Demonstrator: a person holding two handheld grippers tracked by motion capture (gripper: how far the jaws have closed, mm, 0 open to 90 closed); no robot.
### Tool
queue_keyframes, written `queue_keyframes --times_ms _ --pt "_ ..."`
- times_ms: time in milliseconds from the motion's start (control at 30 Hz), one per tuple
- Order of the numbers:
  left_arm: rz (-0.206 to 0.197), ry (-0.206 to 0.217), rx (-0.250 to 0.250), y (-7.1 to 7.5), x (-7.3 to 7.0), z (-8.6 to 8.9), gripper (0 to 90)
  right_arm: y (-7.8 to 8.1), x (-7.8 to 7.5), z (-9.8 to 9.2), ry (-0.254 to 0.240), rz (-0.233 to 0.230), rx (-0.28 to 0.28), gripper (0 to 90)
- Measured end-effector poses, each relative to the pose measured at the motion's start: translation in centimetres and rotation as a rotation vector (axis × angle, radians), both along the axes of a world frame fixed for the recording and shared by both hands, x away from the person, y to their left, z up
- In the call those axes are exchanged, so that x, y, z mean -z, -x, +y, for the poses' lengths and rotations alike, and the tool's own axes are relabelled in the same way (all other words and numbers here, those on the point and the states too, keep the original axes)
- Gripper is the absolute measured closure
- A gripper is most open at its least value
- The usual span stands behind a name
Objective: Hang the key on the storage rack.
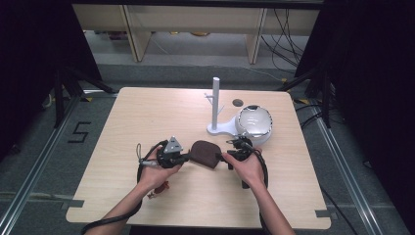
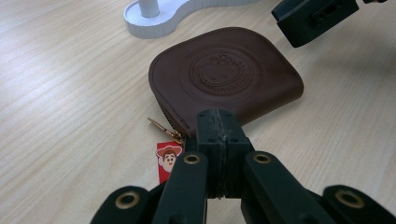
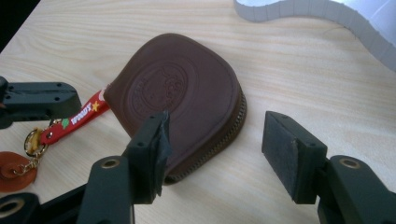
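Note:
A brown leather zip pouch (image 1: 205, 152) with an embossed round emblem (image 2: 223, 70) lies flat at the table's middle. My left gripper (image 1: 186, 156) sits at its left edge, jaws shut (image 2: 219, 122), with their tips just over the pouch's (image 2: 229, 74) near rim. I cannot see anything pinched between them. A gold zipper pull (image 2: 166, 128) and a red Woody tag (image 2: 166, 158) trail beside them. My right gripper (image 1: 228, 155) stands open (image 3: 215, 140) at the pouch's (image 3: 182, 93) right side. One pad hangs over the leather, the other over bare wood.
A white stand (image 1: 215, 128) with an upright post rises just behind the pouch, and a round white case (image 1: 254, 122) rests against it. A gold ring and an orange leather fob (image 3: 14, 170) lie by the left gripper (image 3: 42, 100). The table's (image 1: 147, 112) left half is open wood.

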State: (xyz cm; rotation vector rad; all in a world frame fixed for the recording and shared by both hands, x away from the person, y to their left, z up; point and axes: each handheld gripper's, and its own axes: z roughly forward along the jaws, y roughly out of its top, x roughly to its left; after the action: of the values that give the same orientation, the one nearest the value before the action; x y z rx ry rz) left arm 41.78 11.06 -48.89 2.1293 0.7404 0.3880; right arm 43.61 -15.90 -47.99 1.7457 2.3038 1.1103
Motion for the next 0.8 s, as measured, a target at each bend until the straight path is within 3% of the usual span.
queue_keyframes --times_ms 100,200,267,300,333,367,467,500,600,700,767,800 --pt "-0.003 0.007 -0.005 0.2 0.0 0.1 89.0 -0.5 0.1 0.2 -0.022 -0.021 -0.009 42.5" --pt "-0.014 0.010 -0.020 0.7 -0.3 1.1 89.0 -1.0 0.1 0.5 -0.047 -0.007 -0.006 42.5" --pt "-0.018 0.022 -0.031 0.9 -0.5 1.6 88.9 -1.5 0.3 0.6 -0.050 -0.017 -0.014 42.3" --pt "-0.015 0.023 -0.029 1.0 -0.5 1.9 88.9 -1.5 0.2 0.7 -0.029 0.009 0.010 42.1" --pt "-0.019 0.019 -0.035 1.1 -0.5 2.1 88.9 -1.8 0.4 0.8 -0.056 0.003 -0.002 41.9" --pt "-0.019 0.025 -0.035 1.1 -0.5 2.2 88.8 -1.9 0.4 0.8 -0.035 0.021 0.012 41.9" --pt "-0.012 0.036 -0.042 1.3 -0.4 2.7 88.4 -2.4 0.9 0.8 -0.043 -0.005 -0.023 41.3" --pt "-0.016 0.036 -0.045 1.4 -0.4 2.8 88.2 -2.5 0.9 0.9 -0.048 0.027 -0.005 40.4" --pt "-0.010 0.035 -0.052 1.5 -0.3 3.2 87.4 -2.7 1.1 1.0 -0.043 0.048 0.011 39.8" --pt "-0.012 0.052 -0.062 1.6 -0.2 3.4 86.2 -2.9 1.5 1.0 -0.057 0.052 -0.009 39.5" --pt "-0.013 0.041 -0.062 1.6 -0.3 3.5 85.7 -3.0 1.6 1.1 -0.052 0.055 -0.009 38.7" --pt "-0.014 0.043 -0.065 1.6 -0.3 3.6 85.6 -3.0 1.6 1.1 -0.077 0.079 -0.002 38.7"
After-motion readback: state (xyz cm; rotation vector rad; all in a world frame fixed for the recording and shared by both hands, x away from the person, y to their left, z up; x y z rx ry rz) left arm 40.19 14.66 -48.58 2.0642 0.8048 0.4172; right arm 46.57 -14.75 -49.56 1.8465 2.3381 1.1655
